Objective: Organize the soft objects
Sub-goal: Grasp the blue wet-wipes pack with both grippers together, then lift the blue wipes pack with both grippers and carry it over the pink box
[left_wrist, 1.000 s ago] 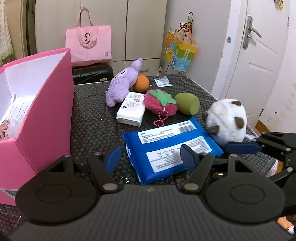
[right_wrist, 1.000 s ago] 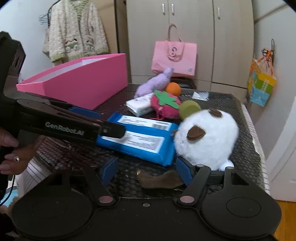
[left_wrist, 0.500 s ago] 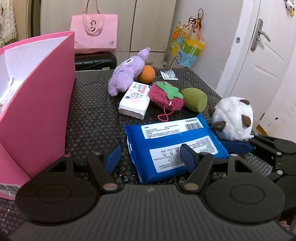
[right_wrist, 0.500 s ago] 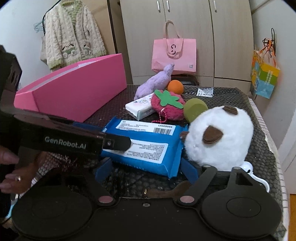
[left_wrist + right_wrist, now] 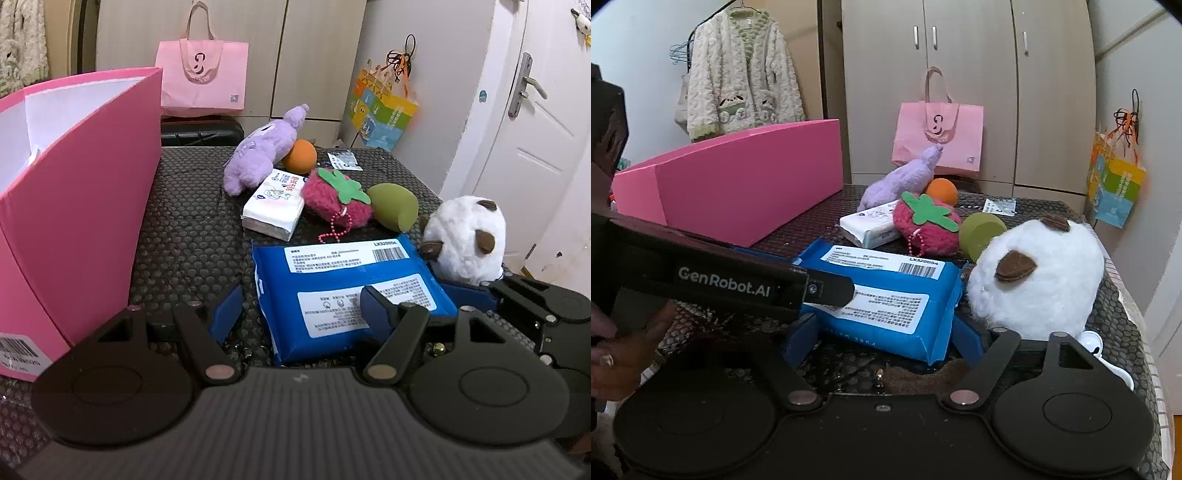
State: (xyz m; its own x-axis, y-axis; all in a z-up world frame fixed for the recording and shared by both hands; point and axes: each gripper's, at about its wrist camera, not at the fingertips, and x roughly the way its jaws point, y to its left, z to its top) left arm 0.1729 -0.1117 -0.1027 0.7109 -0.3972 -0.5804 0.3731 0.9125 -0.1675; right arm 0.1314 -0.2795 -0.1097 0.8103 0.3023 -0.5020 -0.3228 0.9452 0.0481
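- Lying flat nearest both cameras, the blue wipes pack (image 5: pixel 347 291) is a glossy, soft-sided rectangle with two white printed labels and a barcode; it sits on the black honeycomb-textured mat (image 5: pixel 192 236).
- Left gripper (image 5: pixel 301 314): blue-padded fingers apart and closing; the near left corner of the pack lies between them, and the right finger sits over its lower label. No pad is seen pressing.
- Right gripper (image 5: pixel 882 339): fingers apart and closing, straddling the pack's near end; whether the pads touch it cannot be told.
- White plush ball (image 5: pixel 1038 280), fluffy, with brown ear patches, touches the pack's right edge.
- Just beyond: a fuzzy pink strawberry (image 5: pixel 338 199) with a green felt leaf and bead chain, a smooth olive egg-shaped sponge (image 5: pixel 395 210), and a white tissue packet (image 5: pixel 273 210).
- Farther: a lilac plush toy (image 5: pixel 262 151) against an orange ball (image 5: pixel 300 156).
- Left side: a tall pink cardboard box (image 5: pixel 85 206), open-topped, white inside; its contents are mostly hidden.
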